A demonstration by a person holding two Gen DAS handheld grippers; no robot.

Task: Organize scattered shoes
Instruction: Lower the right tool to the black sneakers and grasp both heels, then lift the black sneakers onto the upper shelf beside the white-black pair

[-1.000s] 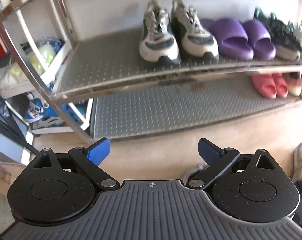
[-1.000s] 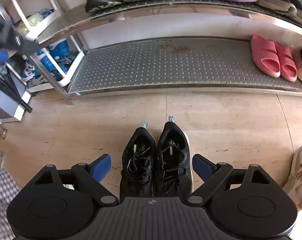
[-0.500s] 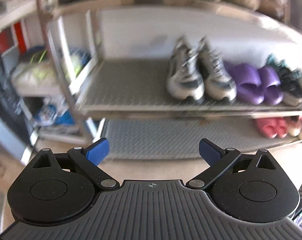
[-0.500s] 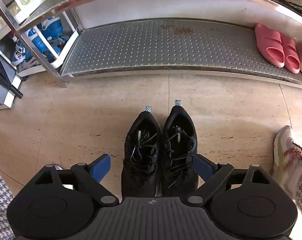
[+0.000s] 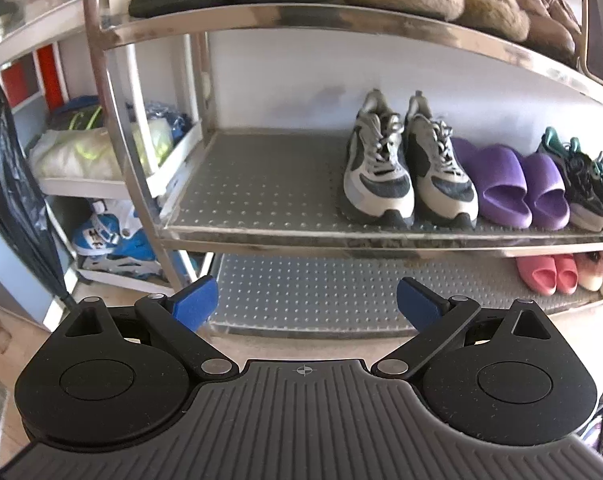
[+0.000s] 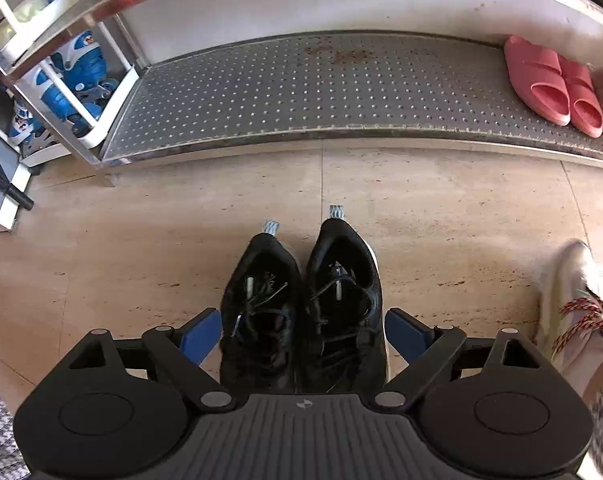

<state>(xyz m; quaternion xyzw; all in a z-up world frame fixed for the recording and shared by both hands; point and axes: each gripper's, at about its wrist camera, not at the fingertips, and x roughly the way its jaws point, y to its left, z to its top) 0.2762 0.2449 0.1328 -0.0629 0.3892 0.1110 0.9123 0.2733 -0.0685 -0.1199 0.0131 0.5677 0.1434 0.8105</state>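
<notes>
While closing, right gripper straddles black sneakers.

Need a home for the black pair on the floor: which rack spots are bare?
Bottom shelf: bare from the left post to the pink slides. Middle shelf: bare left of the grey sneakers, crowded rightward with purple slides. Top shelf looks full.

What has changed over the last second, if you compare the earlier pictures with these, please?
The right gripper has come down over the black sneakers, which now sit between its closing jaws; the pads do not visibly press them yet. The left gripper has tipped up from the floor toward the shoe rack, open and empty. The sneakers, pink slides and shelved shoes have not moved.
</notes>
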